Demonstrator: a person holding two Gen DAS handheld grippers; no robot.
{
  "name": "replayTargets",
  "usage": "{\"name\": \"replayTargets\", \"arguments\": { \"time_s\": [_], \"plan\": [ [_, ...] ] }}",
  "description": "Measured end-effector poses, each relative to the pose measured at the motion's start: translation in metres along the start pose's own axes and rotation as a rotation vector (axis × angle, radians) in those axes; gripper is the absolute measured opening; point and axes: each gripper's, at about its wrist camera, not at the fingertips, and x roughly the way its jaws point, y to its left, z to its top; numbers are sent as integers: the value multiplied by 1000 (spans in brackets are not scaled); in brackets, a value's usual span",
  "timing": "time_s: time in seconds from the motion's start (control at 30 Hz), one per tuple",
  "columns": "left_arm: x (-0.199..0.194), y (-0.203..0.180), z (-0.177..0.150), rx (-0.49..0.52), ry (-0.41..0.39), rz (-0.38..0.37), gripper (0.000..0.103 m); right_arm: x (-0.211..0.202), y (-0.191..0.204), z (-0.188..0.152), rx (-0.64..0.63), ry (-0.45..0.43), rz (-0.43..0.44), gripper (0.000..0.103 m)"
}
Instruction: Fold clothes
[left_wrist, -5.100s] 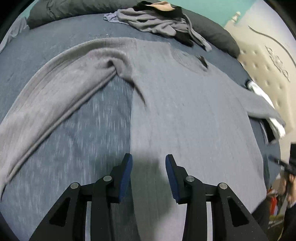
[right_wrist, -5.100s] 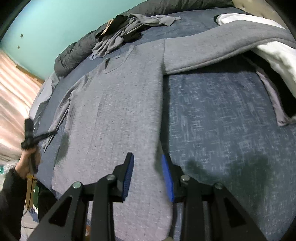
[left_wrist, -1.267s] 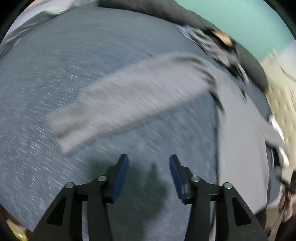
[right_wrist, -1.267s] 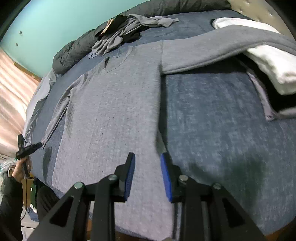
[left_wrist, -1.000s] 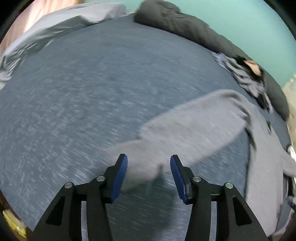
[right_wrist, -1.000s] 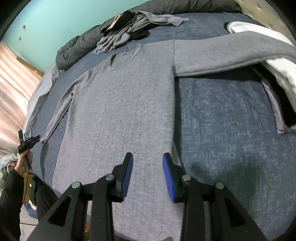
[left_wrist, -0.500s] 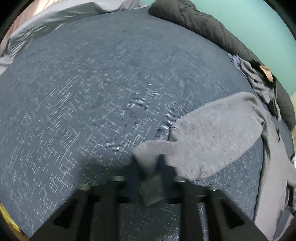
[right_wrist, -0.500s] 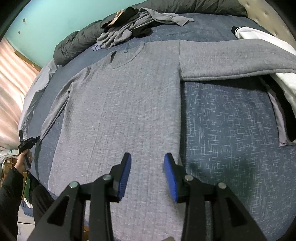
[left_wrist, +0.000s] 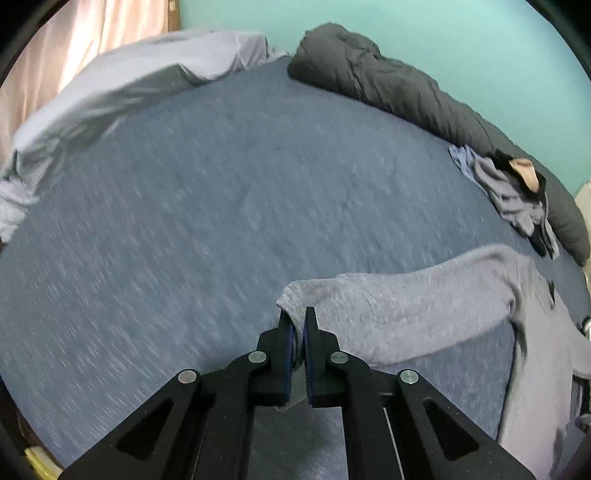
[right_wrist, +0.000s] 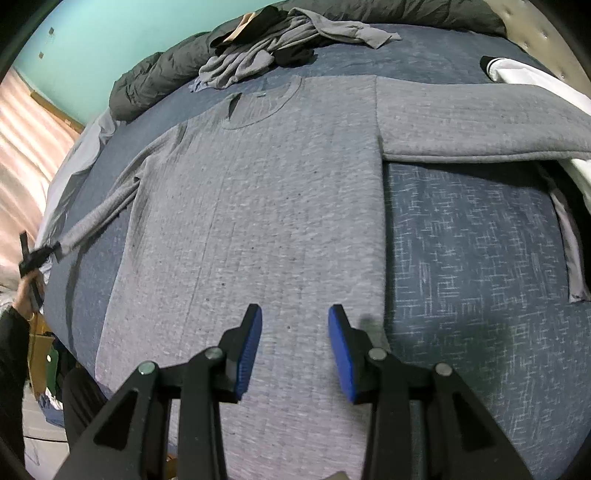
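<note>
Grey sweater (right_wrist: 258, 206) lies flat on the blue bed (right_wrist: 480, 266). Left gripper (left_wrist: 298, 325), angled downward, pinches the sweater's cuff (left_wrist: 295, 295). Right gripper (right_wrist: 294, 321) hovers spread over the sweater's hem. No writing is readable.

open blue bedspread (left_wrist: 207, 206) left of sweater sleeve (left_wrist: 406, 306); dark duvet roll (left_wrist: 406, 88), clothes pile (right_wrist: 258, 51) blocking far edge.
</note>
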Motion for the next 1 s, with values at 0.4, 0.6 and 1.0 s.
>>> {"name": "replayTargets", "arguments": {
  "time_s": [0.4, 0.6, 1.0],
  "plan": [
    [4, 20, 90, 50, -53, 84, 5, 18, 25, 12, -28, 33, -45, 37],
    [39, 34, 107, 32, -11, 99, 5, 29, 34, 18, -53, 53, -71, 37],
    [54, 66, 67, -61, 44, 94, 18, 48, 40, 30, -47, 63, -58, 37]
  ]
}}
